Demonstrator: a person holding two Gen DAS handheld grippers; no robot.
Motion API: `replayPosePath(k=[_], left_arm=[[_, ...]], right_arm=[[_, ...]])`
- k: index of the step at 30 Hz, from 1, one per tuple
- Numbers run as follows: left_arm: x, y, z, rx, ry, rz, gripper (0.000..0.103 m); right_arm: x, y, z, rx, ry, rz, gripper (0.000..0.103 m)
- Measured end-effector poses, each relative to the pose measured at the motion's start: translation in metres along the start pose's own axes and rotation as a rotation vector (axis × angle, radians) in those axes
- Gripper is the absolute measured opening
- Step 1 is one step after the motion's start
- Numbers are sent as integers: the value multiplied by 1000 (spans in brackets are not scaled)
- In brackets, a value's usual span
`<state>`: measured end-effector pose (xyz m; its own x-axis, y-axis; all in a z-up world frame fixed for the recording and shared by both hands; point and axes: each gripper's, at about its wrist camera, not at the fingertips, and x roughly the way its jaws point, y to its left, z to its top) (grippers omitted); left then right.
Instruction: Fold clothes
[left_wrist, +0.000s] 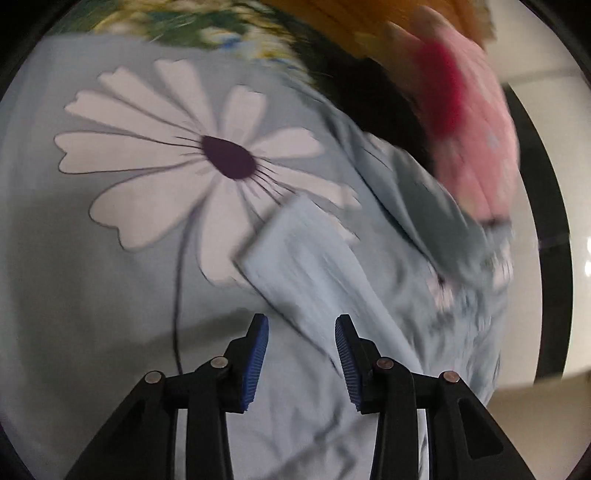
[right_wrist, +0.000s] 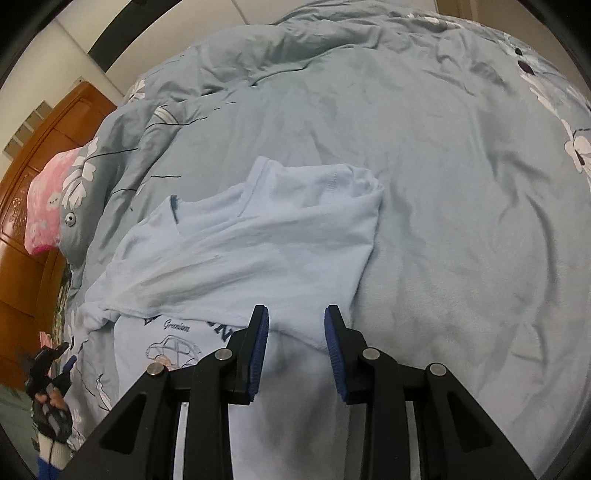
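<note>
A light blue T-shirt (right_wrist: 258, 254) with a car print lies partly folded on the grey-blue floral bedspread (right_wrist: 443, 184). My right gripper (right_wrist: 295, 321) is open and empty, hovering over the shirt's near edge. In the left wrist view the image is blurred; my left gripper (left_wrist: 301, 328) is open and empty above a light blue sleeve or corner of the shirt (left_wrist: 295, 258). The left gripper also shows small at the lower left of the right wrist view (right_wrist: 48, 369), beside the bed's edge.
A pink pillow (right_wrist: 48, 206) lies at the head of the bed, also in the left wrist view (left_wrist: 476, 147). A brown wooden wardrobe (right_wrist: 33, 155) stands behind it. A large white daisy print (left_wrist: 192, 155) marks the bedspread.
</note>
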<state>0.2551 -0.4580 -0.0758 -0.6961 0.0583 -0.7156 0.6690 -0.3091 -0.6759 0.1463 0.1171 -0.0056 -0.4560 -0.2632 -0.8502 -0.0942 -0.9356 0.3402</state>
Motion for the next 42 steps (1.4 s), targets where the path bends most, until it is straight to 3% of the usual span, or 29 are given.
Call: replayPosePath(k=[6, 8, 10, 16, 19, 22, 25, 27, 31, 35, 39, 42], left_arm=[[20, 8, 11, -103, -51, -65, 38], [21, 8, 13, -102, -68, -46, 1], [11, 1, 12, -75, -92, -24, 3], [-64, -88, 14, 192, -246, -106, 2], [-103, -174, -12, 430, -275, -223, 2], [-123, -248, -60, 610, -231, -394, 3], [-113, -306, -126, 774, -126, -515, 3], [-92, -336, -186, 903, -33, -554, 3], [-35, -357, -299, 1087, 187, -524, 3], [28, -342, -394, 1236, 368, -396, 3], [68, -313, -446, 1273, 512, -301, 3], [77, -294, -461, 1294, 583, -230, 6]], right_arm=[[-9, 2, 1, 23, -18, -8, 32], [-11, 1, 1, 29, -21, -11, 32], [-13, 0, 0, 37, -23, -7, 32], [-20, -16, -3, 82, -46, 15, 32], [-25, -21, -5, 87, -61, 23, 32], [-31, -26, -7, 92, -79, 34, 32], [-37, -31, -9, 107, -100, 54, 32], [-40, -35, -11, 116, -113, 59, 32], [-45, -46, -16, 143, -131, 60, 32], [-47, -64, -24, 183, -127, 53, 32], [-47, -80, -33, 211, -111, 37, 32], [-44, -87, -38, 234, -100, 41, 32]])
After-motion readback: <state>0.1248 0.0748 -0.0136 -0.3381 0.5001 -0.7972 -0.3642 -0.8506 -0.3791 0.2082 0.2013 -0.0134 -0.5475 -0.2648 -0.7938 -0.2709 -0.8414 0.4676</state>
